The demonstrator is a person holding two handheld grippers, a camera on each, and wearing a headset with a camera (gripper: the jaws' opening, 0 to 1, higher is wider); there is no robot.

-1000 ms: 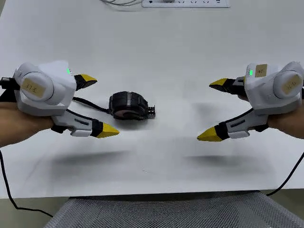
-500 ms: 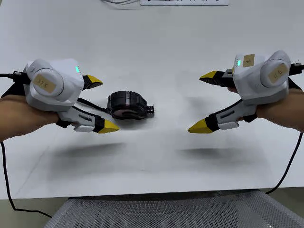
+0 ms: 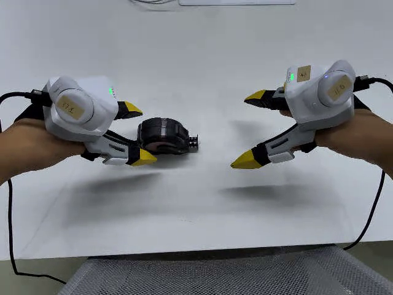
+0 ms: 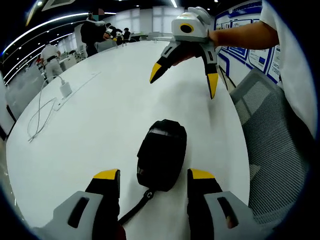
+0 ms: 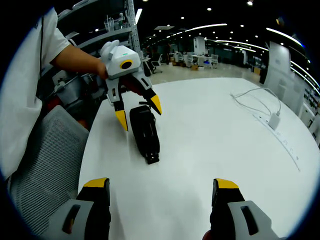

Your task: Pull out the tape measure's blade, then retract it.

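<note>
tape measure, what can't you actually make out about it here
- Head view: the left end of the tape measure is covered by the lower jaw of the left gripper.
- Left gripper view: its blade end faces away, hidden by its own body.
- Right gripper view: the hook is too small to make out its shape.
- All views: it cannot be told whether the left gripper's jaws touch it.

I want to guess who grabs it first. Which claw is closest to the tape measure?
The left gripper: its open jaws flank the tape measure, while the right gripper hangs apart, off to the other side.
</note>
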